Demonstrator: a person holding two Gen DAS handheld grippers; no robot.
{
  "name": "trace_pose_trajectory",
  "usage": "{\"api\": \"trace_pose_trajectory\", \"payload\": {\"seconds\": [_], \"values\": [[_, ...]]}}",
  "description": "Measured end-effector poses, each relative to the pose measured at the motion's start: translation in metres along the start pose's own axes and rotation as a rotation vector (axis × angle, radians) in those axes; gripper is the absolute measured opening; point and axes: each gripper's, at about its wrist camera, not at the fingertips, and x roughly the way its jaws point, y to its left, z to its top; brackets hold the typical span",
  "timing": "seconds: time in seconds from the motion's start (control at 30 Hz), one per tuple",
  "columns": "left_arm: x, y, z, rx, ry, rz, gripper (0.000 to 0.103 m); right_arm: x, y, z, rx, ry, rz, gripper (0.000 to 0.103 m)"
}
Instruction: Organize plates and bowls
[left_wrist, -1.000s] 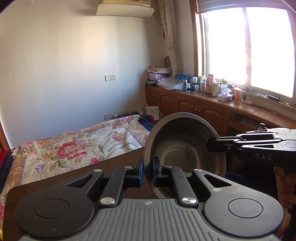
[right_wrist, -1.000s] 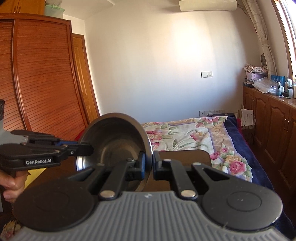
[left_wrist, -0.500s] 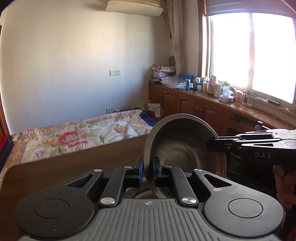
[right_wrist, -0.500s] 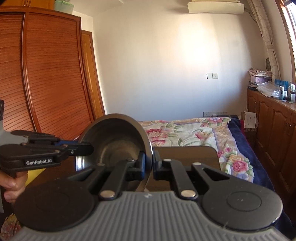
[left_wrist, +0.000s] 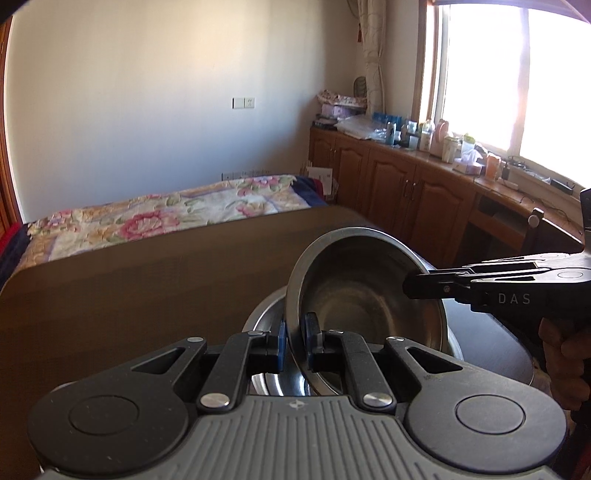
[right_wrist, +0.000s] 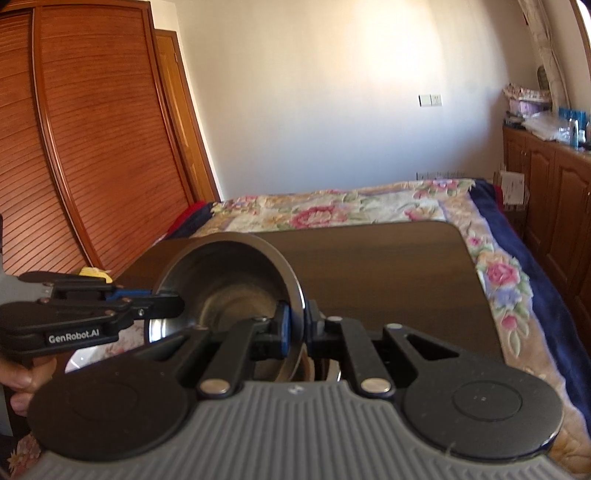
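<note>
Both grippers (left_wrist: 294, 345) clamp tilted steel bowl (left_wrist: 362, 295) w/ rim pinched.

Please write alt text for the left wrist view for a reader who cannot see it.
A tilted steel bowl is clamped at opposite rims by the left tool and right tool, just above a larger steel bowl on a dark wooden table. Behind are a floral bed, wooden cabinets and a bright window.

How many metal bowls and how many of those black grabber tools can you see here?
Steel bowls: 2, a held bowl and a lower bowl under it on the table.
Grabbers: 2, the left gripper and the right gripper, both clamping the held bowl's rim.
Total: 4.
</note>
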Motion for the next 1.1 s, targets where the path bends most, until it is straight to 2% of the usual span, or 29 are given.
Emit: {"api": "trace_pose_trajectory", "payload": {"seconds": [0.23,0.63,1.1], "values": [[0.009,0.003,-0.008,-0.005,0.026,0.007,0.011,0.012,0.002,-0.01,0.033,0.049,0.009,0.011],[0.018,0.003,-0.017,-0.001,0.047,0.026,0.012,0.019,0.007,-0.016,0.009,0.062,-0.014,0.011],[0.012,0.004,-0.022,-0.011,0.008,0.026,0.012,0.023,0.018,-0.017,-0.069,0.019,-0.054,0.013]]}}
